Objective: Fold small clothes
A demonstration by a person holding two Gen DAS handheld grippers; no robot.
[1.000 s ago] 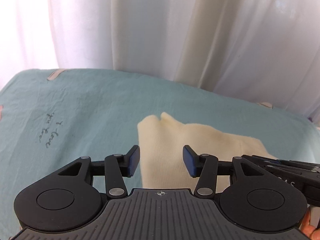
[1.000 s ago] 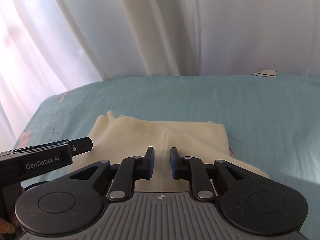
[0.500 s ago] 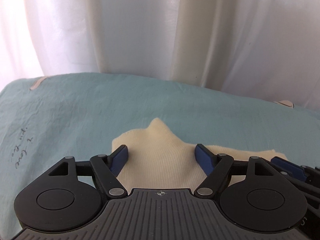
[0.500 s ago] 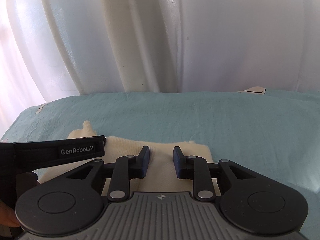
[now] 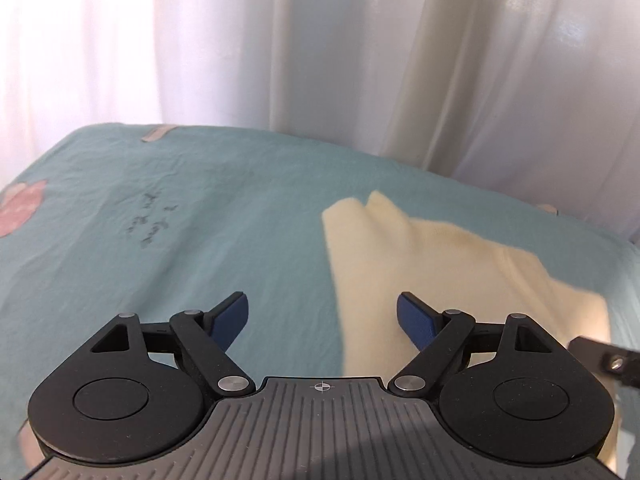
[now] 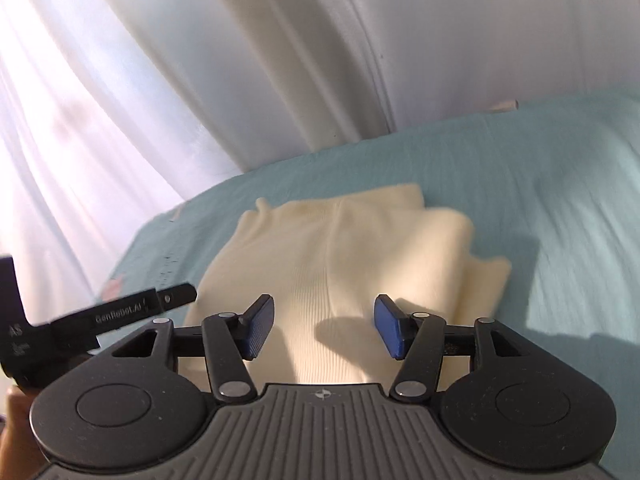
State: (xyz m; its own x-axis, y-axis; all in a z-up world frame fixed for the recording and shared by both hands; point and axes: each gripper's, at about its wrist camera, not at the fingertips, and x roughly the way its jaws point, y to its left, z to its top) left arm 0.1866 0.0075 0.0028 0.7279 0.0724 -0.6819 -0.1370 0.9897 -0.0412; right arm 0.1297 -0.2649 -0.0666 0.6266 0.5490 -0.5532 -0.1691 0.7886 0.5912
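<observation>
On your teal bed sheet [image 6: 540, 208], cream cloth [image 6: 340, 248] folded near the far edge, your left gripper [image 5: 322, 316] and right gripper [image 6: 324, 326] opening, nothing held, bare sheet all around.

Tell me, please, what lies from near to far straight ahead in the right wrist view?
Right tool, jaws opening with nothing pinched → cream folded garment → teal bedsheet → white curtain.

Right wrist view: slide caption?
Right gripper, jaws opening, nothing pinched, above folded cream knit garment on teal bedsheet.
</observation>
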